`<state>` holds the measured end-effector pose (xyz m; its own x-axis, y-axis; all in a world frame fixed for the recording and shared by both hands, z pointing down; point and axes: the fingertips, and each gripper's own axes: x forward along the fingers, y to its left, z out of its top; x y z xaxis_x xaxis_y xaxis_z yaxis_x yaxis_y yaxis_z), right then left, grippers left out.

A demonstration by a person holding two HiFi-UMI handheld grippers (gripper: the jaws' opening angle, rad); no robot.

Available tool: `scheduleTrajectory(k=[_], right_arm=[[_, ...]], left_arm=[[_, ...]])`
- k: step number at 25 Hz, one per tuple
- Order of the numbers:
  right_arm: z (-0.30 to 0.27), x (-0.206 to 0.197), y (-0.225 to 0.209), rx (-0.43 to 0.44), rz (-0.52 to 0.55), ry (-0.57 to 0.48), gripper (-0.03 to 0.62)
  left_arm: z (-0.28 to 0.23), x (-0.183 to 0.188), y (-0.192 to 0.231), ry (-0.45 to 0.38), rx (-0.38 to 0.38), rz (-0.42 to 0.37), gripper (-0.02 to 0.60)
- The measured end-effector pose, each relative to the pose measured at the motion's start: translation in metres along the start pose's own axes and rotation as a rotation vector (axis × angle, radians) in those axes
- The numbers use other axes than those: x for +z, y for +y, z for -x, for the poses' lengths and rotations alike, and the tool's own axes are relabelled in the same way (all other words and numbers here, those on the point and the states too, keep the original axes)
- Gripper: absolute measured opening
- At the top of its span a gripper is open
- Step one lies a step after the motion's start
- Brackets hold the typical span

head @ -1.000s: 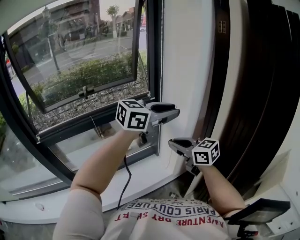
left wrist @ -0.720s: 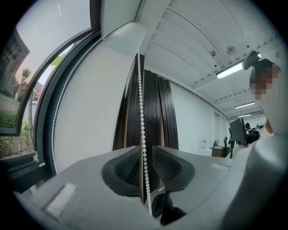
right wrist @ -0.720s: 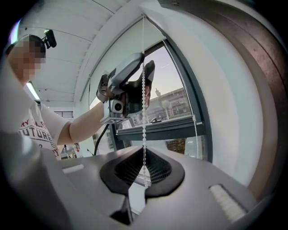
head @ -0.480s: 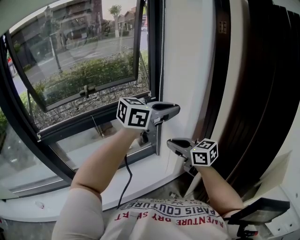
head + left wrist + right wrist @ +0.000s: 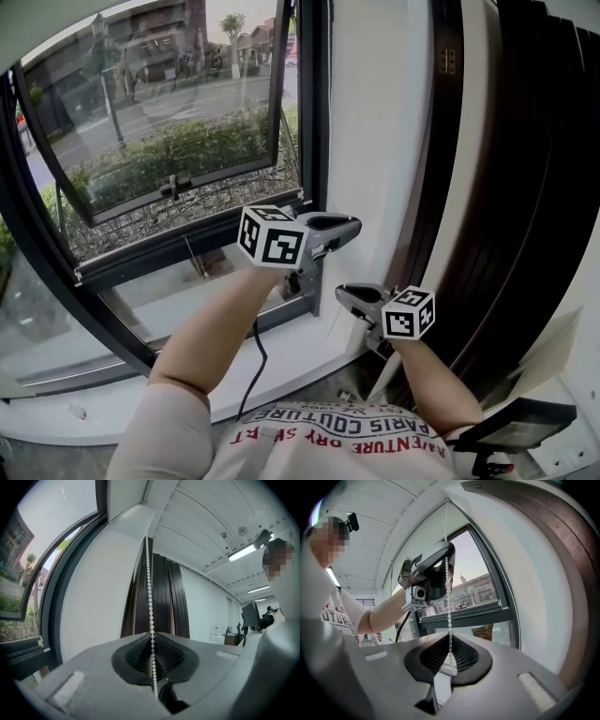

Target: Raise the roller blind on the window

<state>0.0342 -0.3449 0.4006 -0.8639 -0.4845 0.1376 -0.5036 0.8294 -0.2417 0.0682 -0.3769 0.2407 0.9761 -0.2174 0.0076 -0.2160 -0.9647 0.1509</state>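
Two hand-held grey plastic grippers are clamped on one thin white plastic bead chain (image 5: 149,588), the cord of the roller blind. It rises straight above the left gripper (image 5: 352,226) to the white top of the window recess and hangs down from that gripper into the right gripper (image 5: 343,292), which sits just below it and nearer the person. Against a second ago, both hands are in almost the same spot. What has changed is the left gripper: its jaws have just been closing, and their black ribbed pads (image 5: 168,656) now pinch the beads between them. The right gripper is likewise clenched on the chain, its ridged black pads meeting around the small round beads. Each gripper carries a white cube printed with black square markers, and a thin black cable (image 5: 253,366) droops from the left one. Beyond the left gripper stands the dark metal-framed window (image 5: 309,112) with its glass sash tilted open; beside the chain runs a smooth white wall pillar (image 5: 375,141). To the right of the right gripper stand tall, glossy dark brown vertical slats (image 5: 525,187). The person's white T-shirt (image 5: 281,450) bears red lettering, upside down in the head view, of which "PARIS COUTURE" and "AVENTURE" can be read.
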Motion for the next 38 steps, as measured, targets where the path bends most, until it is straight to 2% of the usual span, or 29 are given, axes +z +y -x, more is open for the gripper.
scheduleTrajectory(k=[3,7,13,22,28,33,35,38], right_arm=[[-0.002,-0.024,-0.004,-0.009,-0.024,0.048,0.02],[-0.006,-0.069,-0.008,-0.014,-0.076,0.124,0.02],[-0.009,-0.141,-0.02,-0.032,-0.136,0.274,0.02],[-0.002,-0.216,-0.027,-0.055,-0.202,0.415,0.02],[0.001,-0.231,-0.032,-0.07,-0.223,0.43,0.02],[0.001,-0.231,-0.029,-0.069,-0.208,0.437,0.021],[0.002,-0.228,-0.027,-0.063,-0.197,0.43,0.022],[0.003,-0.222,-0.027,-0.062,-0.174,0.414,0.023]], left_arm=[[-0.002,-0.024,0.004,0.05,0.027,-0.024,0.015],[-0.004,-0.071,0.013,0.108,0.04,0.016,0.015],[-0.003,-0.146,0.03,0.194,0.097,0.019,0.016],[-0.007,-0.223,0.022,0.292,0.091,0.071,0.015],[-0.006,-0.238,0.02,0.276,0.085,0.115,0.015],[-0.009,-0.235,0.008,0.275,0.063,0.075,0.017],[-0.008,-0.232,0.007,0.255,0.054,0.081,0.017],[-0.004,-0.227,0.016,0.197,0.087,0.126,0.018]])
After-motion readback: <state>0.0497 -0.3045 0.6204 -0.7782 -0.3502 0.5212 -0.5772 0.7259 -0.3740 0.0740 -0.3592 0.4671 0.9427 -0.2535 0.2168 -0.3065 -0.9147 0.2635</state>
